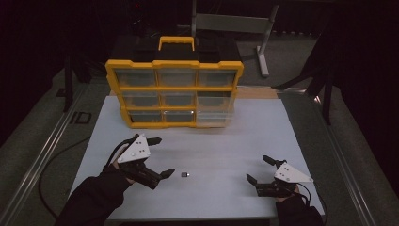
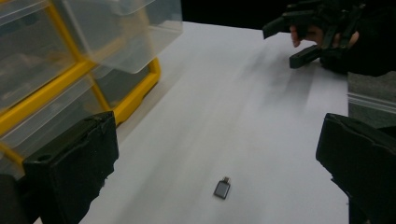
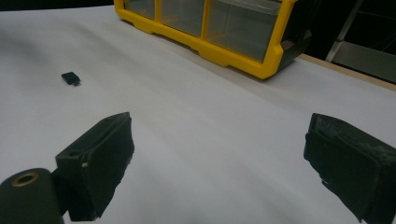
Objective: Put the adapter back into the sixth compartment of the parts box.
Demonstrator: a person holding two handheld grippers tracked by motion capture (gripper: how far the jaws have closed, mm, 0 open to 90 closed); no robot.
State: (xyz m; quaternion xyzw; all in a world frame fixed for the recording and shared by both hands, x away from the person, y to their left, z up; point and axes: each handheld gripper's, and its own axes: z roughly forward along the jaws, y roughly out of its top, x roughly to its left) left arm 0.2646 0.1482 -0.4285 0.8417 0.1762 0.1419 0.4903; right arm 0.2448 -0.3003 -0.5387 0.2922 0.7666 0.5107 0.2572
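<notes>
Both black sleeves are coming in from the bottom edge of the high view, each hand gripping one of the claws. Left gripper (image 1: pixel 160 157) is sitting with its jaws spread wide apart, holding nothing and touching nothing, and its lower jaw tip is pointing at a tiny dark adapter (image 1: pixel 185 174) that's lying flat on the white tabletop (image 1: pixel 226 136), just beside that tip but not in contact. In the left gripper view the little adapter (image 2: pixel 222 188) is lying between the two jaws, closer to the camera than the middle of the board, with a small metal plug end sticking out of its grey body. Right gripper (image 1: pixel 258 169) is hanging out near the front right of the tabletop, well apart from the adapter, jaws also wide open and empty. At the back of the board a yellow organizer (image 1: pixel 174 87) with a carry handle is standing upright, showing three rows of clear drawers. The bottom right drawer (image 1: pixel 214 117) is looking pulled out a bit. As for brands or labels, I can't read any writing anywhere, it's all too dim and small.
</notes>
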